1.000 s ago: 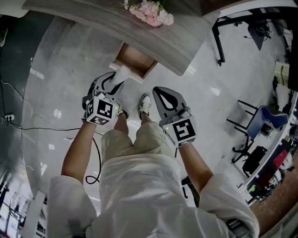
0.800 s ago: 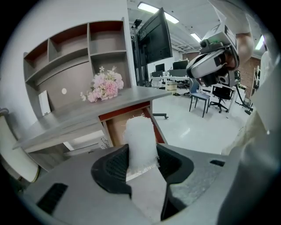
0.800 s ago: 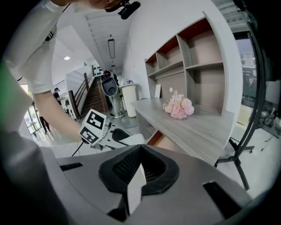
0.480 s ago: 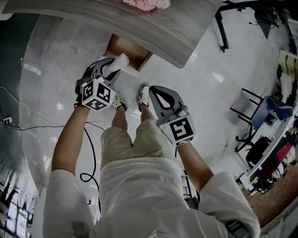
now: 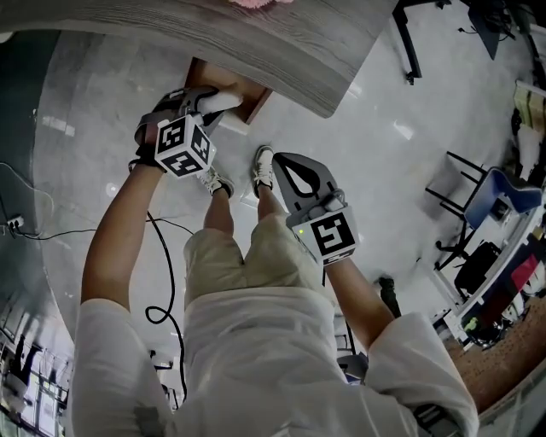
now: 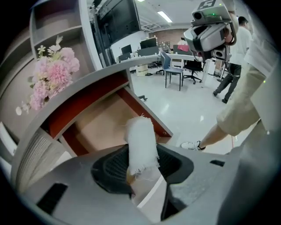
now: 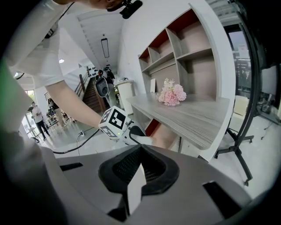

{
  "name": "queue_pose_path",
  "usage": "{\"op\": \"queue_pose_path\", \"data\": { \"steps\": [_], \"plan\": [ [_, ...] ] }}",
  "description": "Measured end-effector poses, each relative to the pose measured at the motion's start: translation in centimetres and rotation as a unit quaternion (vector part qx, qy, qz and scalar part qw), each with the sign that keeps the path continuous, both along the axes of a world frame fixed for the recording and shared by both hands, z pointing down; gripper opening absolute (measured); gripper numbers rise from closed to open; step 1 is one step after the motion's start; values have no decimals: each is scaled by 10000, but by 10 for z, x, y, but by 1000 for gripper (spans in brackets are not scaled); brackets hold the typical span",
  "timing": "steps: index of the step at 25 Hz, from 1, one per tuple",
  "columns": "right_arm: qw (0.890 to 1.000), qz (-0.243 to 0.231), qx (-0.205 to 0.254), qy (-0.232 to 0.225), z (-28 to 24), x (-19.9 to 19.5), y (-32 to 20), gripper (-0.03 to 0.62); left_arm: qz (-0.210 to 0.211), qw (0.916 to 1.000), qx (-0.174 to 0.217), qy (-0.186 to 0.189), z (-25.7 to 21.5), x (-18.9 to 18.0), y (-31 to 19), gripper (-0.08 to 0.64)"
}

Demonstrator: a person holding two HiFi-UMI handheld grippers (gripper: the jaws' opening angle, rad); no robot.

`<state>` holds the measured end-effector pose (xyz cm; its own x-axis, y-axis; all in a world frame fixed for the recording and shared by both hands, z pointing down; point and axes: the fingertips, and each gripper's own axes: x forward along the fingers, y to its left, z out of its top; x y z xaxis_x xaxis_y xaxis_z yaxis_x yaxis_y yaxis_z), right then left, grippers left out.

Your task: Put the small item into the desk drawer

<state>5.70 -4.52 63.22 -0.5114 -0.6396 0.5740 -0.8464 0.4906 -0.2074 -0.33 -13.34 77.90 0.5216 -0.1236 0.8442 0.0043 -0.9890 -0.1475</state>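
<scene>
Desk (image 5: 299, 51): flowers (image 6: 55, 77) on top; drawer (image 6: 99, 125) pulled out beneath its front edge; small item (image 6: 141, 140) between left gripper (image 6: 140, 163) jaws, over drawer's front lip; right gripper (image 5: 286, 166) rightward, before desk, well apart

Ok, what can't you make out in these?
- Inside of the drawer: head view, mostly covered by the desk top and the left gripper.
- Lower end of the white item: left gripper view, sunk between the jaws.
- Flowers: head view, cut off by the top edge.
</scene>
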Motion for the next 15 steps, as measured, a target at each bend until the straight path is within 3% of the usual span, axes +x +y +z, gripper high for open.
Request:
{"op": "queue_pose_path", "data": {
  "steps": [3, 7, 15],
  "plan": [
    [10000, 24, -42, 29, 3, 6, 4, -3, 314, 9986, -82, -416, 10, -1, 1, 175],
    [9999, 73, -74, 41, 6, 12, 8, -3, 685, 9901, -336, -1175, 31, -9, 7, 175],
    [9998, 154, -95, 36, 7, 23, 16, -3, 1155, 9779, -547, -1651, 44, 0, 11, 175]
  ]
}}
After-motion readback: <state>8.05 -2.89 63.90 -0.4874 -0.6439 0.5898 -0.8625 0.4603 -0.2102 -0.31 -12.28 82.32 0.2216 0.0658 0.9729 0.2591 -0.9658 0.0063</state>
